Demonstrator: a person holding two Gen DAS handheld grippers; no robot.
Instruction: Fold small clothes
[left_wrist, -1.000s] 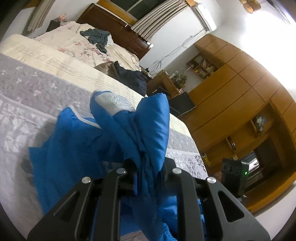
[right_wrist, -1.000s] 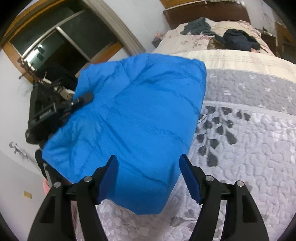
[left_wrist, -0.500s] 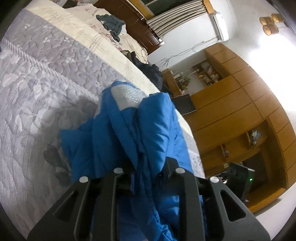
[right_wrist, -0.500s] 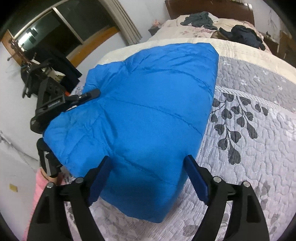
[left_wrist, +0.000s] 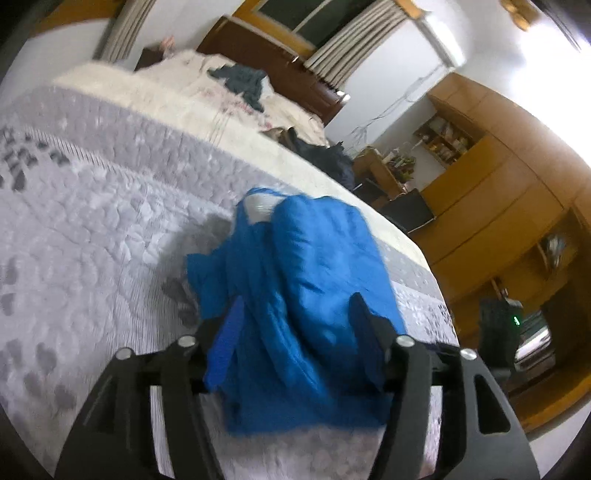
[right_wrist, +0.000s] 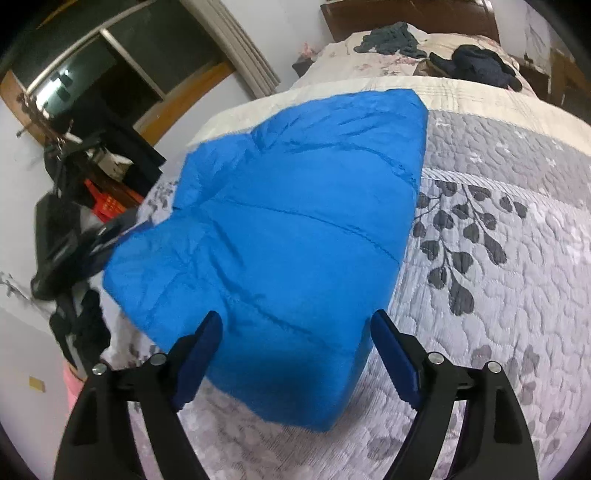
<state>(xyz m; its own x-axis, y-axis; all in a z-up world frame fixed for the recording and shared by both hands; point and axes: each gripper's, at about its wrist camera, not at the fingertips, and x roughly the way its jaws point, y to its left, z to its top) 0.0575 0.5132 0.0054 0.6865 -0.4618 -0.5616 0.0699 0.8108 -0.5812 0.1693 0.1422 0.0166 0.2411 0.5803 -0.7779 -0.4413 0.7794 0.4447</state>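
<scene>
A home bedroom (quilted bed (right_wrist: 517, 258), wooden wardrobe (left_wrist: 498, 206), curtains (left_wrist: 351, 48)).

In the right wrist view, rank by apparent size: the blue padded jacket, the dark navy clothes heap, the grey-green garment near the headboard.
1. Blue padded jacket, by far the largest, though nearest the camera.
2 and 3. Dark navy clothes heap and grey-green garment: alike, too close to rank.

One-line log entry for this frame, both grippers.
left hand-held gripper: open | right hand-held gripper: open | blue jacket: folded, on grey quilt
</scene>
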